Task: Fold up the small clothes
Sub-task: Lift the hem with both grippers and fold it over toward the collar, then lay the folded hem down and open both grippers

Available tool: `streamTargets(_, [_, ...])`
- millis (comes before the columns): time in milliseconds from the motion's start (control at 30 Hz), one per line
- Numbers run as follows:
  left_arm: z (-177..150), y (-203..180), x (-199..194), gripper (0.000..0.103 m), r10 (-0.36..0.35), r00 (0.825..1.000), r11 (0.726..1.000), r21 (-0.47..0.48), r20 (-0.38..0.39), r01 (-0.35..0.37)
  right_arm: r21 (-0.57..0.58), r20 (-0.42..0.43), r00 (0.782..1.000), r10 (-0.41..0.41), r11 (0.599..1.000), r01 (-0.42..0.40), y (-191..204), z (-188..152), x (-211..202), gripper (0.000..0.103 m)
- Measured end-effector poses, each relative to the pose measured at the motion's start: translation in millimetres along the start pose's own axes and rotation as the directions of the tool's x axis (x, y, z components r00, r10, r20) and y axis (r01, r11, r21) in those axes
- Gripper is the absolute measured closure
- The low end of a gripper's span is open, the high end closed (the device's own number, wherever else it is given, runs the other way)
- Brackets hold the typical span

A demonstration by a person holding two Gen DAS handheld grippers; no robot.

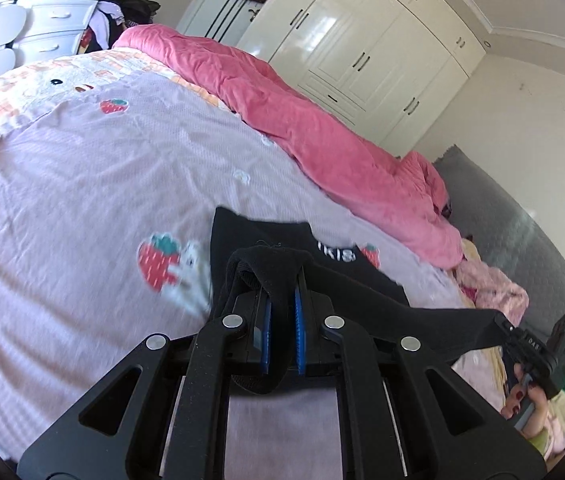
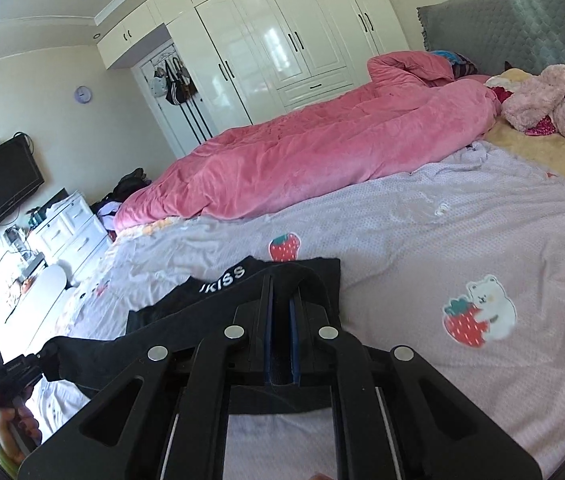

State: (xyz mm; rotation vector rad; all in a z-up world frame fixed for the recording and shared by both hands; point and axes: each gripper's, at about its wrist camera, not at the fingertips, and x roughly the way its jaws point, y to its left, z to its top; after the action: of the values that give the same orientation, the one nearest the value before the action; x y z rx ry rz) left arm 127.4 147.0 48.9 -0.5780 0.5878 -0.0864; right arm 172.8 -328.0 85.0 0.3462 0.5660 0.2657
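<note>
Together two grippers, left gripper (image 1: 281, 280) and right gripper (image 2: 281, 280), pinch one black garment (image 1: 362, 280).

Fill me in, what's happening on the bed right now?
A person is folding a small black garment with white waistband lettering on the lilac strawberry-print bedspread. The left claw is clamped on one end of its edge and the right claw on the other, so the fabric is stretched between them, lifted at the near side while the far part rests on the bedspread. A pink duvet lies bunched behind it.
</note>
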Motion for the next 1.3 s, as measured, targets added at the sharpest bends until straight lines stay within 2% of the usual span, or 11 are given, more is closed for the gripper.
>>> streamTargets(400, [31,9,75,0.100,0.065,0.998,0.998,-0.016,-0.024,-0.065,0.064,-0.038,0.998,-0.053,0.996,0.056,-14,20,80,0.097])
streamTargets(633, [24,32,116,0.099,0.103,0.990,0.994,-0.021,-0.094,-0.105,0.044,-0.092,0.991,-0.098,0.994,0.103,-28,3,121,0.097])
streamTargets(767, [24,35,119,0.097,0.103,0.990,0.994,-0.024,-0.095,-0.106,0.064,-0.124,0.987,-0.106,0.991,0.114,-34,-4,135,0.096])
streamTargets(867, [24,34,117,0.096,0.104,0.991,0.994,-0.017,-0.089,-0.106,0.063,-0.130,0.985,-0.113,0.991,0.122,-36,-5,137,0.088])
streamTargets(900, [24,33,115,0.096,0.102,0.991,0.995,-0.015,-0.085,-0.103,0.068,-0.129,0.985,-0.116,0.990,0.125,-37,-5,137,0.083])
streamTargets(933, [24,32,113,0.093,0.102,0.992,0.995,-0.012,-0.079,-0.104,0.075,-0.128,0.985,-0.117,0.989,0.127,-39,-5,136,0.069])
streamTargets(967, [25,30,109,0.090,0.113,0.992,0.994,0.001,-0.061,-0.114,0.084,-0.128,0.985,-0.119,0.988,0.130,-40,-5,134,0.061])
streamTargets(1000, [26,29,106,0.082,0.125,0.991,0.992,0.014,-0.044,-0.124,0.097,-0.118,0.986,-0.117,0.987,0.129,-43,-4,131,0.057])
streamTargets(1167, [31,25,85,0.080,0.132,0.991,0.990,0.047,0.016,-0.133,0.062,-0.106,0.989,-0.100,0.992,0.107,-34,-4,119,0.057])
streamTargets(1300, [25,10,80,0.080,0.120,0.993,0.985,0.121,0.007,-0.120,-0.035,-0.124,0.990,-0.062,0.998,0.058,-9,-10,112,0.057])
